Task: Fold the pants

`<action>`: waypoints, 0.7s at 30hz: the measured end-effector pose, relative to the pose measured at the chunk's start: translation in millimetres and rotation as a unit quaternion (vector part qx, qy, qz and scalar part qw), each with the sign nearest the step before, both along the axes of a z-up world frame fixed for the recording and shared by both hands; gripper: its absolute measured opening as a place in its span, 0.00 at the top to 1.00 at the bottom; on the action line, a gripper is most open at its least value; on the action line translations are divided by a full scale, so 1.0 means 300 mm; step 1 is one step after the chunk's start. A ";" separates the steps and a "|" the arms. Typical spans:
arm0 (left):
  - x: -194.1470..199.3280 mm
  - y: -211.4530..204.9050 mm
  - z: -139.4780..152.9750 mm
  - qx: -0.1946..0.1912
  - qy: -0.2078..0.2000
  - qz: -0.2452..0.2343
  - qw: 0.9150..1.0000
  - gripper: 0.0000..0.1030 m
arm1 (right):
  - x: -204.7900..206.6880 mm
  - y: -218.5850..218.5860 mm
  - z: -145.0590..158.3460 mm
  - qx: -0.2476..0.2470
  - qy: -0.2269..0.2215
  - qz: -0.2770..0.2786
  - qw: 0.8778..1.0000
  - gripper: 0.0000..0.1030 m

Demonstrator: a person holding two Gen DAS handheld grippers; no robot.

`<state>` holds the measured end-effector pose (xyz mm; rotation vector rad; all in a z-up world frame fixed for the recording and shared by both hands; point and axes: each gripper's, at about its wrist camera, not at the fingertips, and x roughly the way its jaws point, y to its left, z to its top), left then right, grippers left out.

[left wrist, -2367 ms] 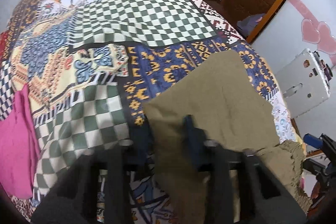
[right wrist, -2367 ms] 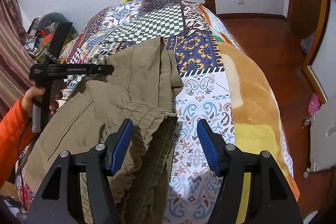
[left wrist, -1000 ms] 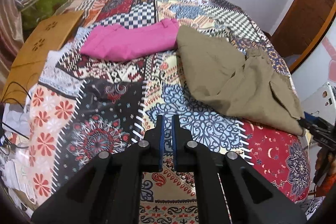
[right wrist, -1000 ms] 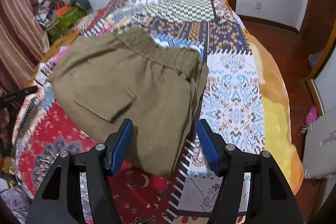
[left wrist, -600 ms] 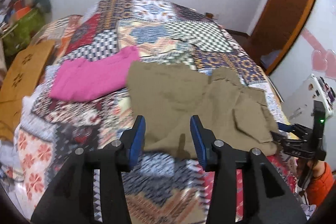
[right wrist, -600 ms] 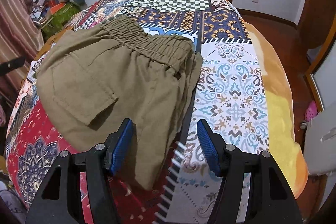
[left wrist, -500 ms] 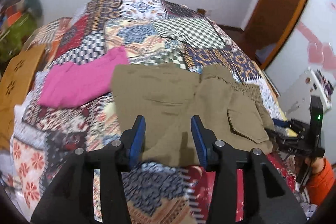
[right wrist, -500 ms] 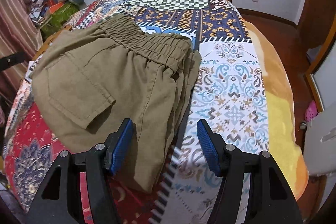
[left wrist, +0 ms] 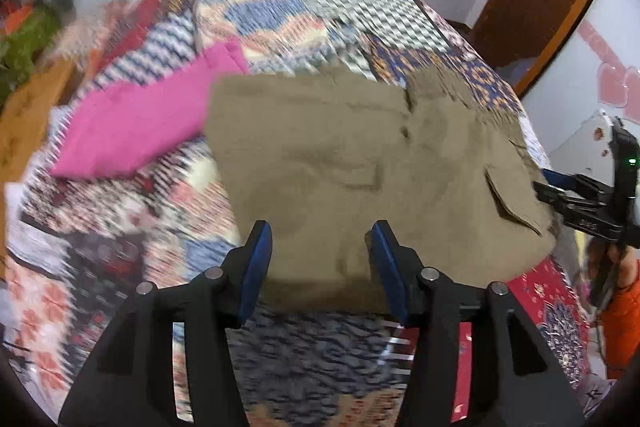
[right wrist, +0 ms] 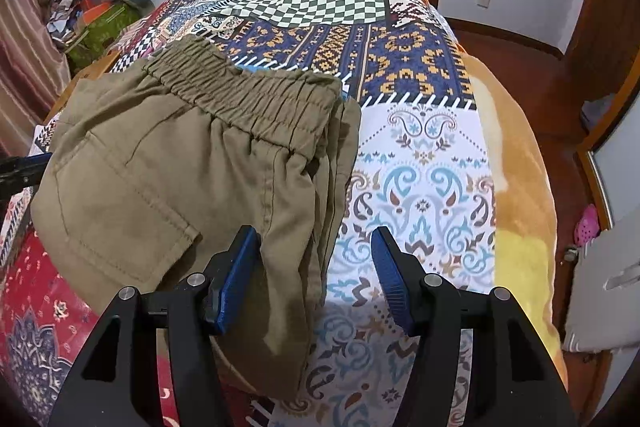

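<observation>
- Two grippers hovered over the pants (right wrist: 168,179), which lay folded on the bedspread (right wrist: 424,163).
- Left gripper (left wrist: 320,263), jaws just opening, stood spread, empty.
- Right gripper (right wrist: 316,275) stood spread, pants' edge at its 9 o'clock pad.

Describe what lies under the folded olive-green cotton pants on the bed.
The folded olive-green cotton pants lie on a multicoloured patchwork quilt, whose patterned patches show all around them. Whatever sits directly beneath the fabric is covered and cannot be seen.

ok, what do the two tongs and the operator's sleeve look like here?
Both tongs, left and right, have black angular bodies, silver pivot screws and ribbed blue pads. The right unit shows a green LED in the left view. The sleeve is orange.
</observation>
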<state>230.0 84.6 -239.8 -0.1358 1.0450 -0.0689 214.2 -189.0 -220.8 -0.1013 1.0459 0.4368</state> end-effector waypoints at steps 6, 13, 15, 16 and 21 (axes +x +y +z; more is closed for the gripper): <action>0.092 0.110 0.030 0.010 -0.013 0.028 0.999 0.49 | 0.027 -0.020 0.073 0.038 -0.022 -0.019 0.999 0.46; 0.149 0.179 -0.053 -0.040 0.005 0.053 0.998 0.49 | 0.065 0.013 0.044 0.028 -0.017 -0.014 0.999 0.46; 0.159 0.170 -0.070 -0.040 0.006 0.049 0.998 0.49 | 0.084 0.015 0.023 0.025 -0.010 -0.015 1.000 0.46; 0.163 0.164 -0.073 -0.040 0.006 0.046 0.998 0.49 | 0.094 0.017 0.012 0.026 -0.006 -0.016 1.000 0.46; 0.173 0.127 -0.094 -0.058 0.017 0.028 0.998 0.48 | 0.125 0.010 -0.032 0.058 0.024 -0.019 0.998 0.46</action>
